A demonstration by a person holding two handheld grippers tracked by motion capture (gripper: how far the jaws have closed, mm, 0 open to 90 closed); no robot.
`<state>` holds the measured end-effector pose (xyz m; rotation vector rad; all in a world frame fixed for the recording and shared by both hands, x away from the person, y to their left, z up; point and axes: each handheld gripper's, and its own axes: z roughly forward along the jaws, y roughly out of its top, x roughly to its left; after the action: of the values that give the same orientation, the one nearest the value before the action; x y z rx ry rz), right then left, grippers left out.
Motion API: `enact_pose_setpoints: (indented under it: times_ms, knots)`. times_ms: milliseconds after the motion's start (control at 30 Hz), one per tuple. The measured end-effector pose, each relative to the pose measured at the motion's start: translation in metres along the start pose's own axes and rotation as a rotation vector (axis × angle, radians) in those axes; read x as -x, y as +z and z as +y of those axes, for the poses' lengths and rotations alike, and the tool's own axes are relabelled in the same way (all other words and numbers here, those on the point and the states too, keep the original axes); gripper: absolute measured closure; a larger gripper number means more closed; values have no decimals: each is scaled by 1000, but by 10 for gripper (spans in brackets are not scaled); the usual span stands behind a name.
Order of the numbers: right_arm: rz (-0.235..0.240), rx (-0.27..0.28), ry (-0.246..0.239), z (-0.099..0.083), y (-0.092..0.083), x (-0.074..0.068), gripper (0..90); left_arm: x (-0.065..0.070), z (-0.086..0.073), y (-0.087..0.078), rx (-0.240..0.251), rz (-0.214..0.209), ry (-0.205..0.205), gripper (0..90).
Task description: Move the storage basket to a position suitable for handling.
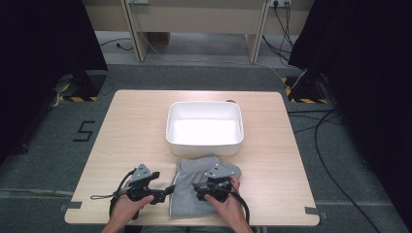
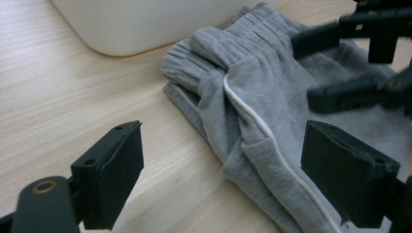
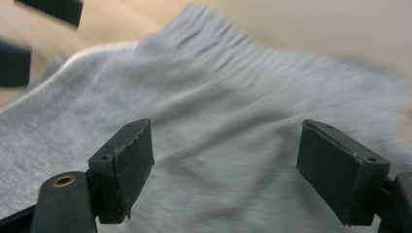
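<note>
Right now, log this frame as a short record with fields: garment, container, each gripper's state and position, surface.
garment: folded grey shorts with white piping, lying flat at the near edge
container: white tub, empty, just behind the shorts
left gripper: open, at the shorts' left edge, one jaw over wood and one over cloth
right gripper: open, above the cloth, nothing between its jaws
surface: light wooden table
</note>
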<state>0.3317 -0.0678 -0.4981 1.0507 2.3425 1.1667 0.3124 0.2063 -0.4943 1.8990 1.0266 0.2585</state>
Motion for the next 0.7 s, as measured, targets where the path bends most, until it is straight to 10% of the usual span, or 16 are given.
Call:
enact_pose_setpoints:
  times_ms: [333, 700]
  knots:
    - [-69, 68, 5, 8, -39, 47, 191, 13, -3, 0, -7, -25, 6, 148]
    - [-24, 34, 27, 4, -41, 76, 174, 23, -10, -1, -19, -35, 7, 148]
